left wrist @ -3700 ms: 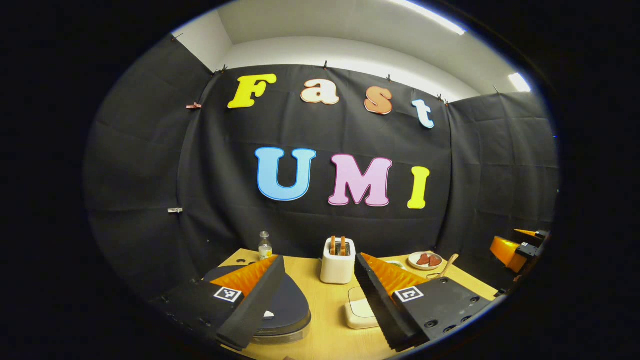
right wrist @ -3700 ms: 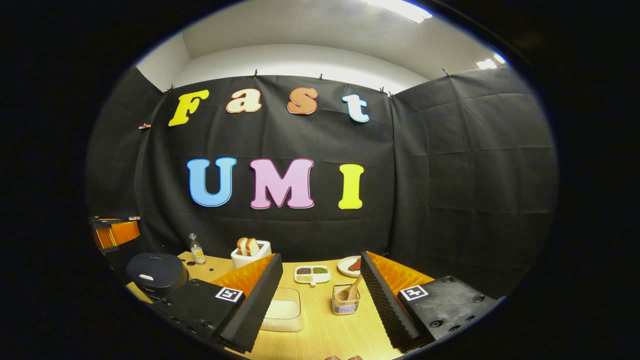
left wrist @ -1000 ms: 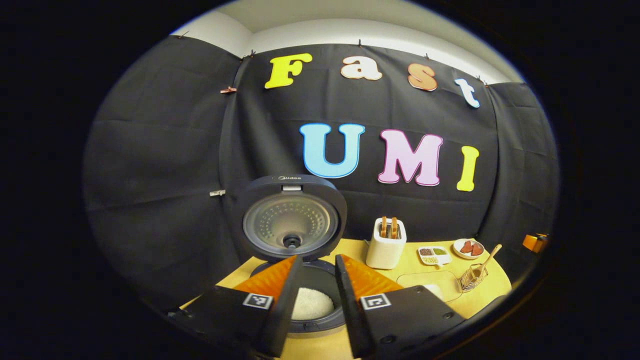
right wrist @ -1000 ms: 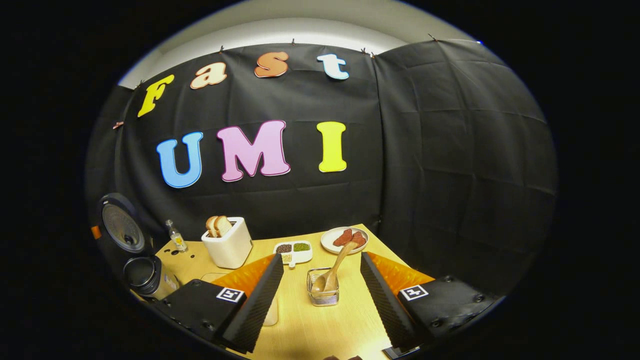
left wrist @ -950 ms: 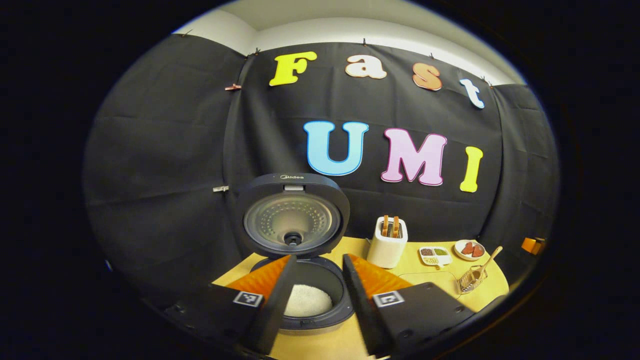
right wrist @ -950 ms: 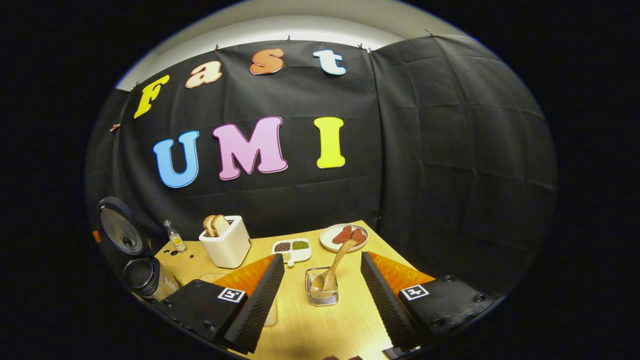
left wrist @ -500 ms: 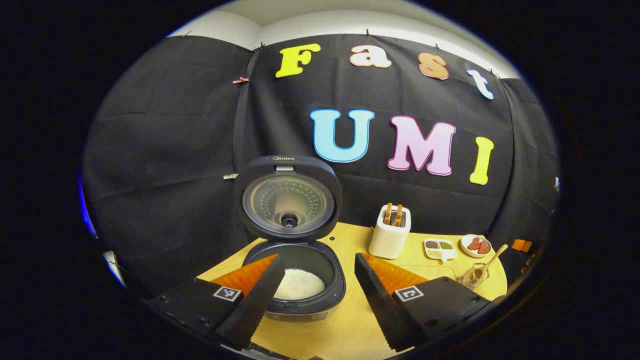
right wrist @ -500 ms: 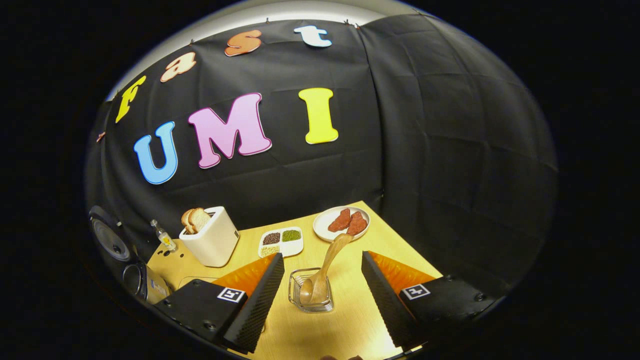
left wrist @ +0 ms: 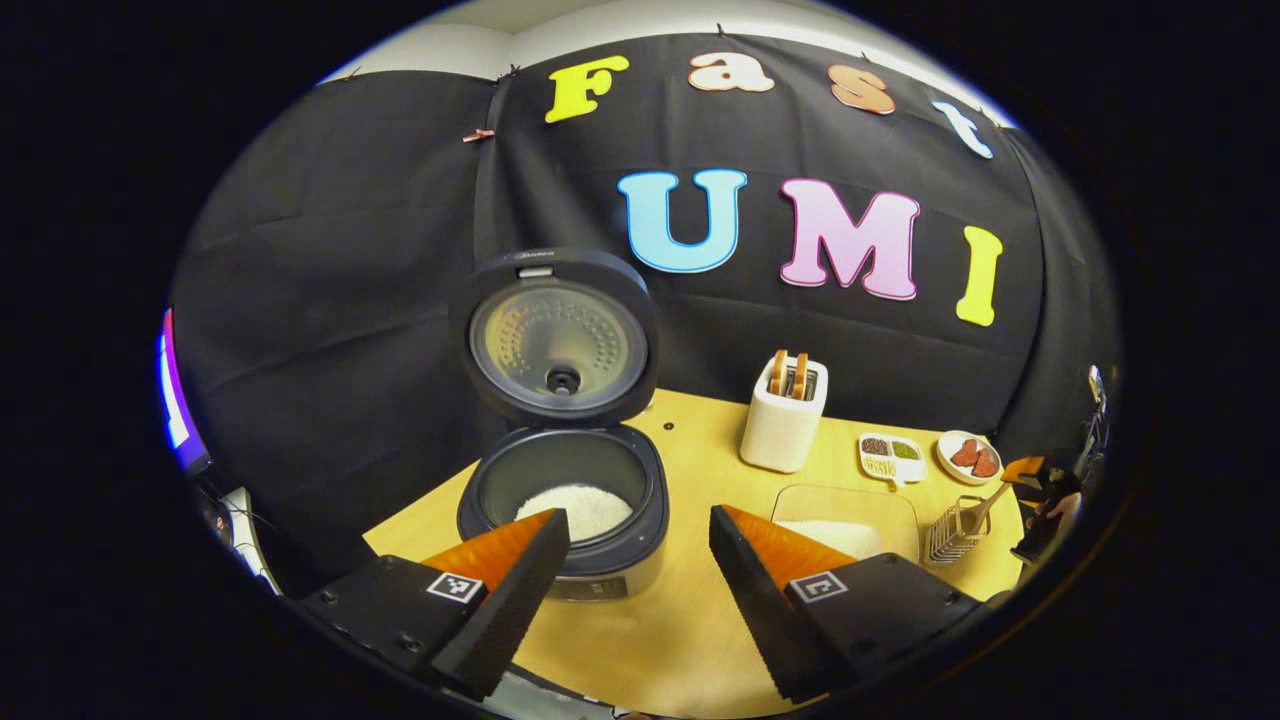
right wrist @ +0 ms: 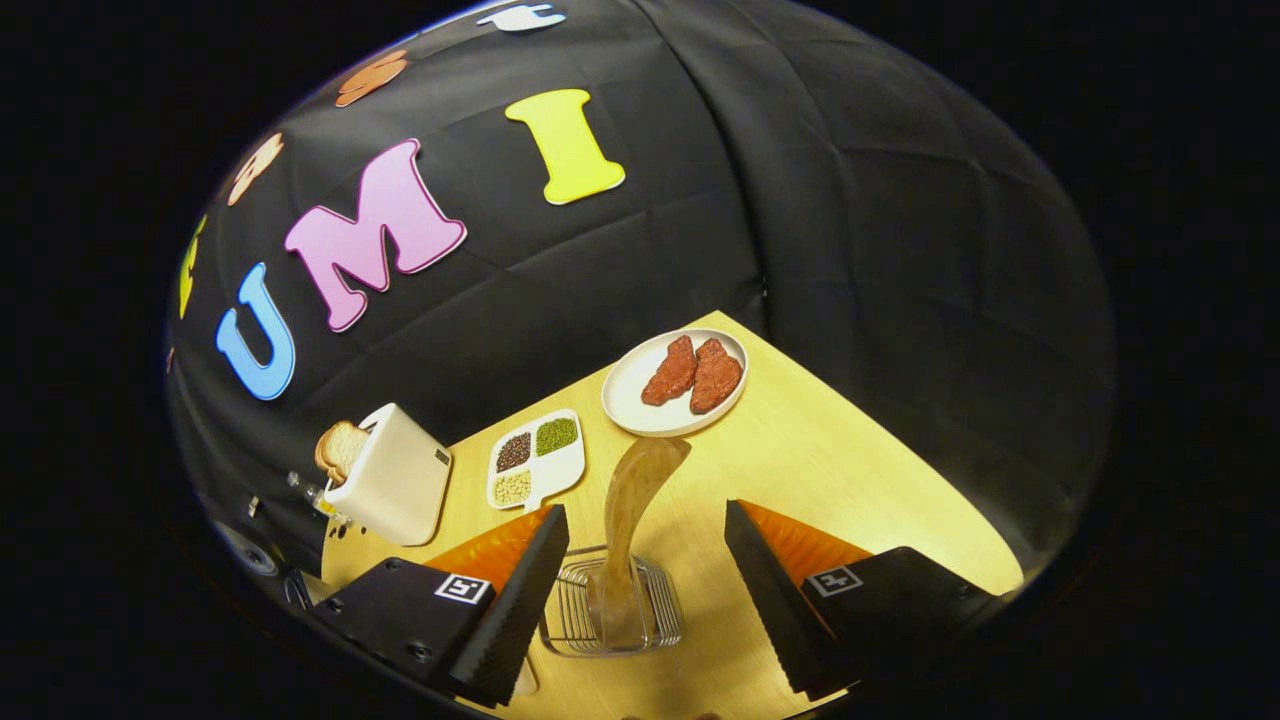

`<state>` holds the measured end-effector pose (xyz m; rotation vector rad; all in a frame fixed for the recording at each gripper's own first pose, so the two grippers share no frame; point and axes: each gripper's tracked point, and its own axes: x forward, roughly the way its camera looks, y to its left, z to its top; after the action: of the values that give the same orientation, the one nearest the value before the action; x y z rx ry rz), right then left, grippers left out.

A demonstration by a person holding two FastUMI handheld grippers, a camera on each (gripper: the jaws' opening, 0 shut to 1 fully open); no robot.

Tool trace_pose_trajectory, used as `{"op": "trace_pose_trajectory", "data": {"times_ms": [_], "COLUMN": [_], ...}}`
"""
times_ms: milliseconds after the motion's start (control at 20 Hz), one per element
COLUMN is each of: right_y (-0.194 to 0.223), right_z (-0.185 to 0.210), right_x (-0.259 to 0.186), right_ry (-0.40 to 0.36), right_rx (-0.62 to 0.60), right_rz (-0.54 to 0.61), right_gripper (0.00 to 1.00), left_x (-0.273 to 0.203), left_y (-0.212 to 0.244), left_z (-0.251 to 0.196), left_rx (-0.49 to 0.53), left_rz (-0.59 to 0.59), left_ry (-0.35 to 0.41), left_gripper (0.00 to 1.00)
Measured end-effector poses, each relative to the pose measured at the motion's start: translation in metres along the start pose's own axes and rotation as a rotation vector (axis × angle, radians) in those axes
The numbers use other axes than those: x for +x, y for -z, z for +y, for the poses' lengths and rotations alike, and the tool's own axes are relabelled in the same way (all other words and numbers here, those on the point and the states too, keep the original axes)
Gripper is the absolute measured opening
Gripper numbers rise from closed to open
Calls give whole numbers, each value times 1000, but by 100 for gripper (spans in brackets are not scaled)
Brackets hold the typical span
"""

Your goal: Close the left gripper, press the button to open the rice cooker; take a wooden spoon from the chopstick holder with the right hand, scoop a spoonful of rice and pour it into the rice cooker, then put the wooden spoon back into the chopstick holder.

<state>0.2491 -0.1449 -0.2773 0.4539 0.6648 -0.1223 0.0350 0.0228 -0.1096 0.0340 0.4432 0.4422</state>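
Looking through the left gripper view, I see the table [left wrist: 690,640] and, at eleven o'clock of my spread left gripper [left wrist: 632,535], the rice cooker [left wrist: 562,500], lid up, rice inside; its lid writing is too small to read. In the right gripper view, my right gripper [right wrist: 640,535] hangs spread around the wooden spoon [right wrist: 630,505], untouched, standing in the chopstick holder [right wrist: 612,608] at six o'clock.
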Motion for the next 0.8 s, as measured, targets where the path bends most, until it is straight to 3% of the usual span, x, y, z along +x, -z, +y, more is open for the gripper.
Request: {"op": "trace_pose_trajectory", "data": {"times_ms": [200,300,350,450,500,550,600,650,700,800], "right_y": [12,10,7,10,8,11,13,10,9,-1], "right_z": [1,6,9,17,16,16,15,17,19,29], "right_x": [28,36,36,33,34,34,33,27,23,15], "right_ry": [-7,-7,-15,-40,-20,-12,-4,-10,-16,-54], "right_rx": [87,125,140,167,162,154,149,151,141,97], "right_rz": [62,55,47,69,63,61,63,67,64,18], "right_gripper": [97,79,55,57,48,27,27,17,20,18], "left_x": [-2,-3,-3,-4,-5,-5,-5,-6,-6,-8], "left_y": [17,24,27,30,30,32,33,34,34,31], "left_z": [-20,-29,-33,-41,-45,-48,-51,-53,-54,-53], "left_rx": [-1,14,22,31,32,30,27,24,23,24], "left_rz": [47,65,68,72,72,73,75,74,71,62], "left_ry": [5,13,18,31,39,47,55,64,71,84], "left_gripper": [95,95,96,95,95,95,95,95,95,95]}}
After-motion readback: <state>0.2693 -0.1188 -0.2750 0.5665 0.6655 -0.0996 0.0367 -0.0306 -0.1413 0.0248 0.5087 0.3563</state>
